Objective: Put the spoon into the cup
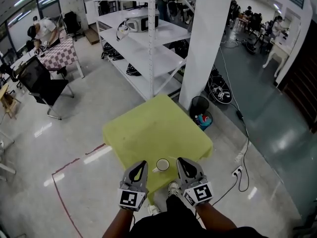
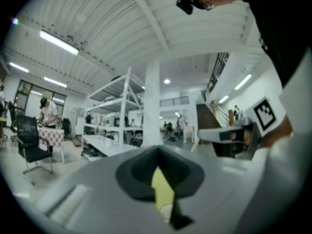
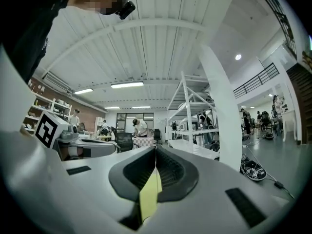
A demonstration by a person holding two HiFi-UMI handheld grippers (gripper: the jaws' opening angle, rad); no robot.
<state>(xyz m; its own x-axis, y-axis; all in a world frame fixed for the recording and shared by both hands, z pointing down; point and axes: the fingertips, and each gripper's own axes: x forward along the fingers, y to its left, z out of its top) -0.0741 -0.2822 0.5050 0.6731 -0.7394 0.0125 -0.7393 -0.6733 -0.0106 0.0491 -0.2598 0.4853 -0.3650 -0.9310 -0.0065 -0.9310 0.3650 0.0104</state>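
A white cup (image 1: 162,165) with its handle turned left stands near the front edge of the yellow table (image 1: 148,128). I find no spoon in any view. My left gripper (image 1: 142,164) is just left of the cup and my right gripper (image 1: 181,161) just right of it, both raised and pointing away from me. In the left gripper view the left gripper (image 2: 157,151) has its jaws pressed together, with a sliver of table and a pale bit of the cup (image 2: 166,211) showing through the gap. The right gripper (image 3: 156,151) is shut too, holding nothing.
Beyond the table stand a white pillar (image 1: 208,38) and a white shelving rack (image 1: 143,38). A black bin (image 1: 200,112) sits at the table's far right corner. A black chair (image 1: 42,86) stands at the left, red floor tape (image 1: 64,167) and a cable with a socket (image 1: 237,171) lie nearby.
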